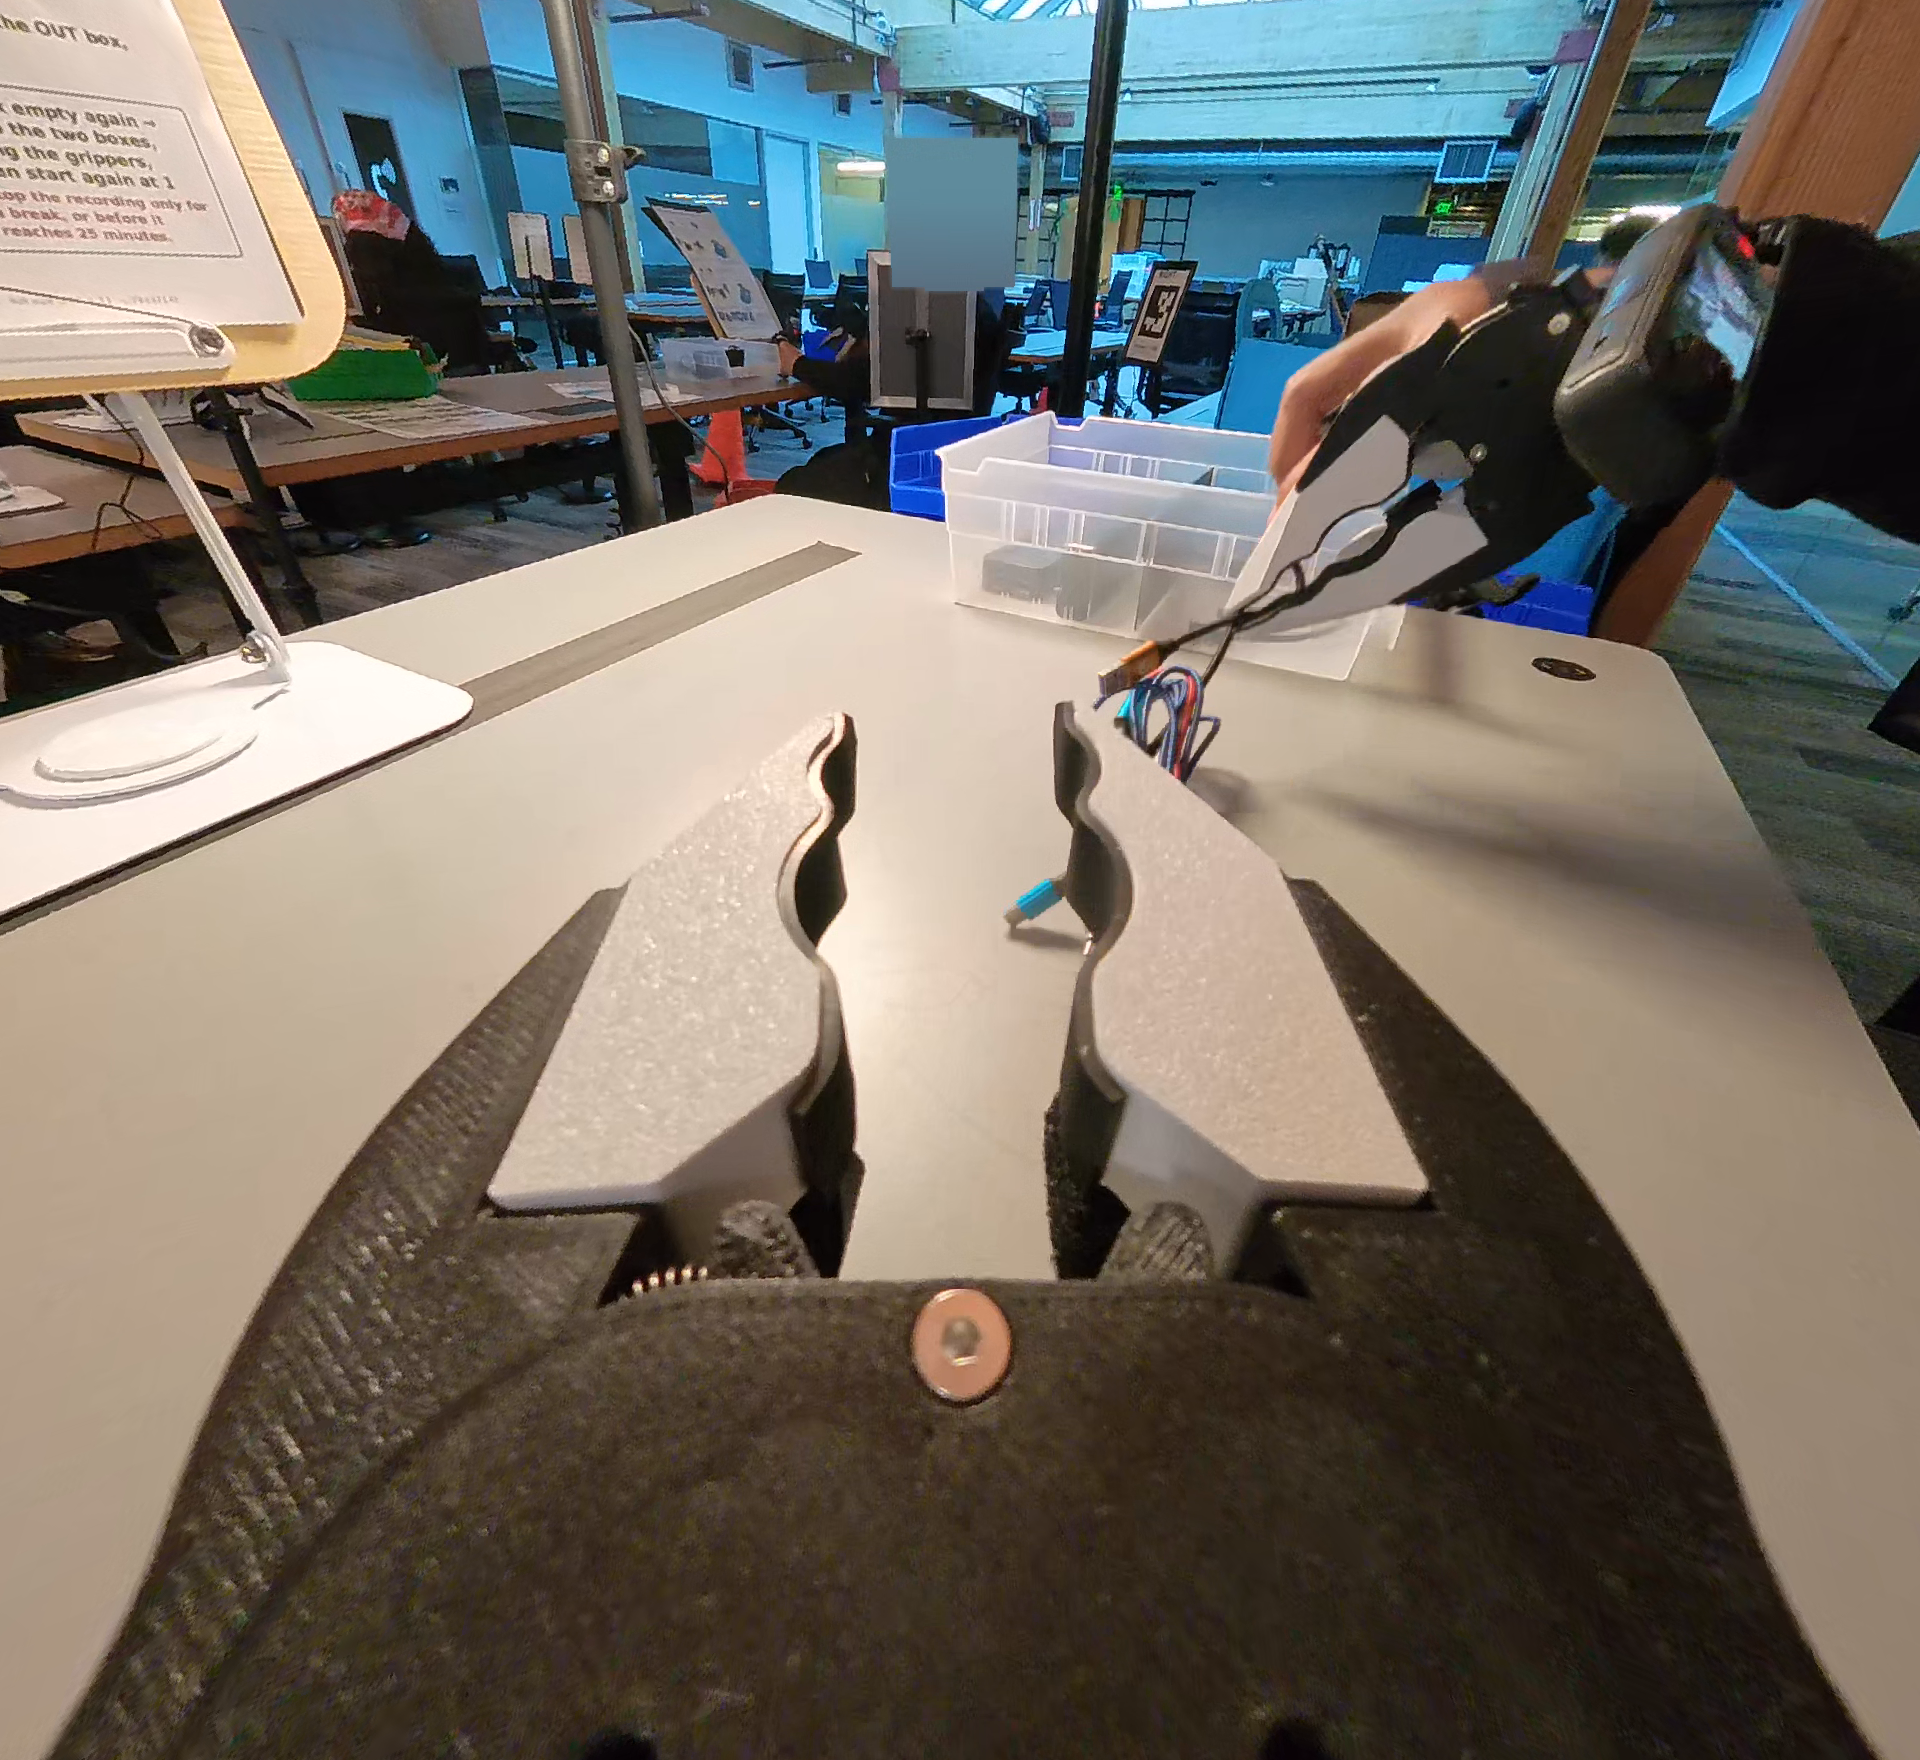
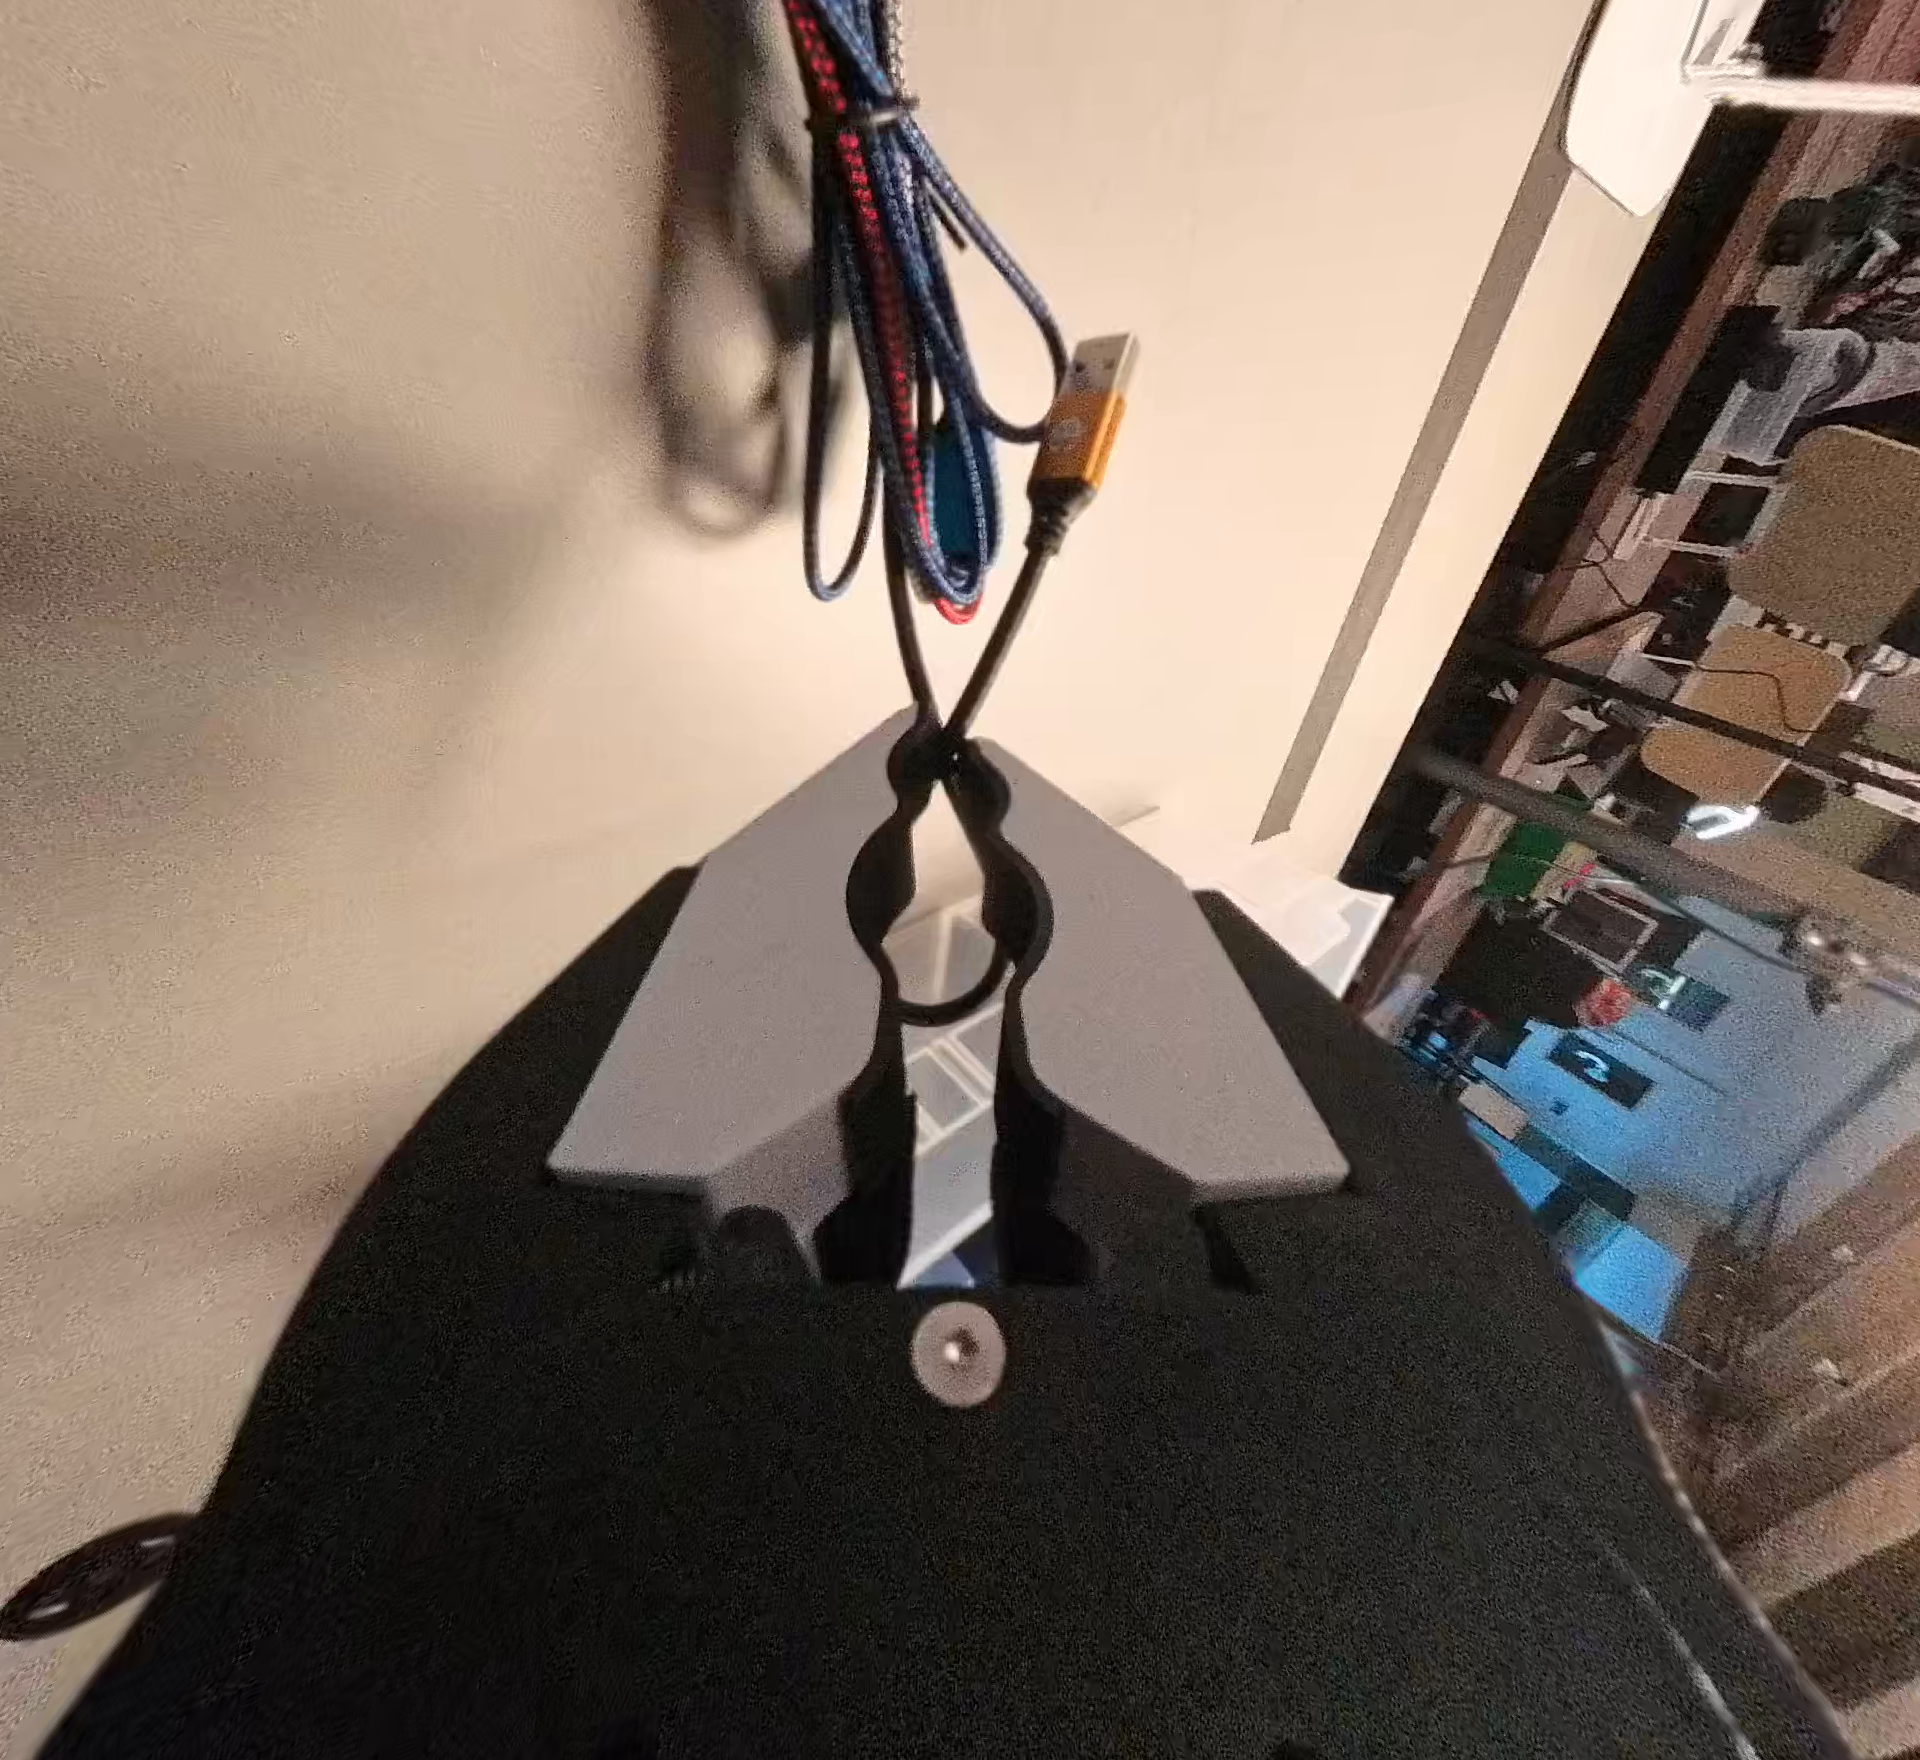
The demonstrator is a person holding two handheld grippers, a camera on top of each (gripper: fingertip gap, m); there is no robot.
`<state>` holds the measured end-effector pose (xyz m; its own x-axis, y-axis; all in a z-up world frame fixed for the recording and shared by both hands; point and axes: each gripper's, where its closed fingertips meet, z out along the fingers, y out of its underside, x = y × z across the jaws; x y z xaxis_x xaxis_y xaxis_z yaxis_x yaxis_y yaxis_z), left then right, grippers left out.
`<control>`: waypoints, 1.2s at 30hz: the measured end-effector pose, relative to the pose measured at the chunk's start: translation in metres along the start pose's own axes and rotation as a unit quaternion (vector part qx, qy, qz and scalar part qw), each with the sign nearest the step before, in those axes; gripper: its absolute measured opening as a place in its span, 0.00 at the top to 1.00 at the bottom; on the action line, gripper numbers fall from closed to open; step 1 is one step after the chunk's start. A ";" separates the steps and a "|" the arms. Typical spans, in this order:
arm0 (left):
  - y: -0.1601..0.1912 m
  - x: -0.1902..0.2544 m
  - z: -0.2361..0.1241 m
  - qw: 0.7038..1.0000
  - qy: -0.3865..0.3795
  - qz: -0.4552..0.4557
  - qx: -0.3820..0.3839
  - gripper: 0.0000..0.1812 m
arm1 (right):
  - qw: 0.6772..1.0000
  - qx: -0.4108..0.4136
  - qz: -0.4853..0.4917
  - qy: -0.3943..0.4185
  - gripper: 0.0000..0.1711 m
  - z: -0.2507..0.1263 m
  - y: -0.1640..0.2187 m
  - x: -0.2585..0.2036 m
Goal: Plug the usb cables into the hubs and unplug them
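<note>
My right gripper [image 2: 940, 744] is shut on a thin black cable [image 2: 997, 630], whose loop is pinched at the fingertips. The cable ends in an orange USB plug [image 2: 1086, 432]. A tied bundle of blue and red braided cables [image 2: 883, 308] hangs with it above the table. The left wrist view shows the same gripper [image 1: 1247, 593] at the upper right, with the orange plug [image 1: 1127, 676] and the bundle [image 1: 1174, 723] dangling. My left gripper [image 1: 956, 723] is open low over the grey table [image 1: 623, 723], with nothing between its pads. A light blue connector [image 1: 1039, 905] lies beside its right finger.
A clear plastic bin [image 1: 1091, 505] with dark blocks [image 1: 1023, 572] inside stands at the table's far edge, with blue bins [image 1: 920, 469] behind it. A white stand base [image 1: 156, 723] holding a paper sheet is at the left. A grey tape strip [image 1: 665, 614] runs across the table. The tips of one gripper are about 25 cm away from the tips of the other.
</note>
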<state>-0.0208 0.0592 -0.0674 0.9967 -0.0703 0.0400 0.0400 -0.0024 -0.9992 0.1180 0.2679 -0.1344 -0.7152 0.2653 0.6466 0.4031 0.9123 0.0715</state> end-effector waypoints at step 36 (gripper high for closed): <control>0.007 0.014 0.006 1.000 0.022 -0.002 -0.018 0.78 | 0.895 -0.045 -0.091 0.434 0.98 -0.173 0.032 0.198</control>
<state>-0.0065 0.0638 -0.0737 0.9925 -0.1137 0.0443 0.0401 -0.0387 -0.9984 0.0875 0.2958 0.1272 -0.0773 -0.2631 0.9617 0.3972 0.8766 0.2717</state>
